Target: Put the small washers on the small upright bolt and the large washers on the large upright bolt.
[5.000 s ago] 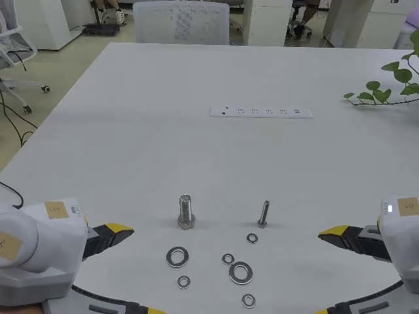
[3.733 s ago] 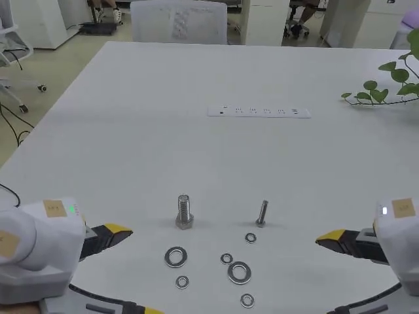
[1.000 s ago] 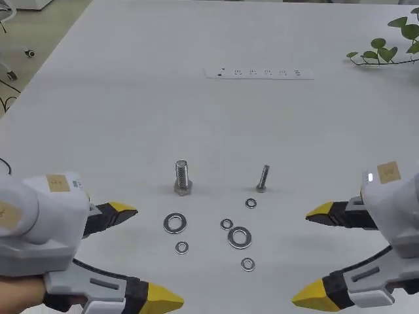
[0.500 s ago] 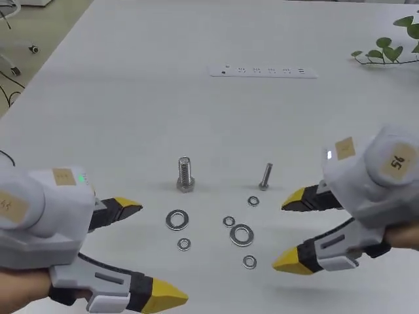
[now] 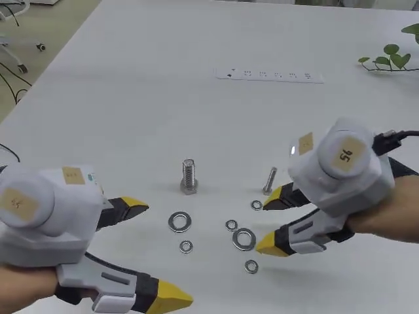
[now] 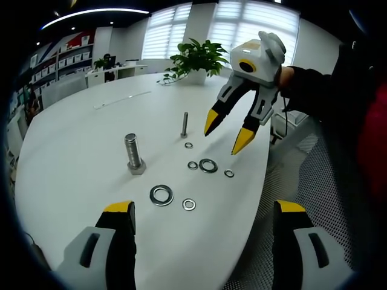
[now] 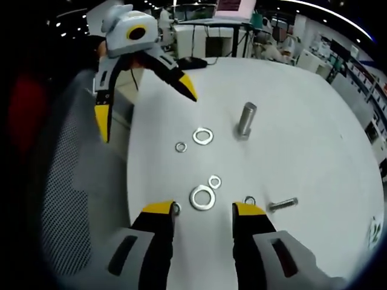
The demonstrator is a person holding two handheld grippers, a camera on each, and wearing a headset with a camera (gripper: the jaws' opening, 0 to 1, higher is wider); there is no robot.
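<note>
One large bolt [image 5: 188,176], one small bolt [image 5: 270,181]; two large washers [image 5: 179,222], four small washers [image 5: 186,246]; one power strip [image 5: 268,76].

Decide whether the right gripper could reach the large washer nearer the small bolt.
Probably yes: the right gripper is open, and the large washer lies flat just ahead of its jaws, nothing between.

Plant [image 5: 391,55] far right of the large bolt [image 5: 188,176] cut by the edge, power strip [image 5: 268,76] beyond it with sockets too small to tell, small washer [image 7: 176,209] half hidden behind the right gripper's [image 5: 261,226] jaw tip
</note>
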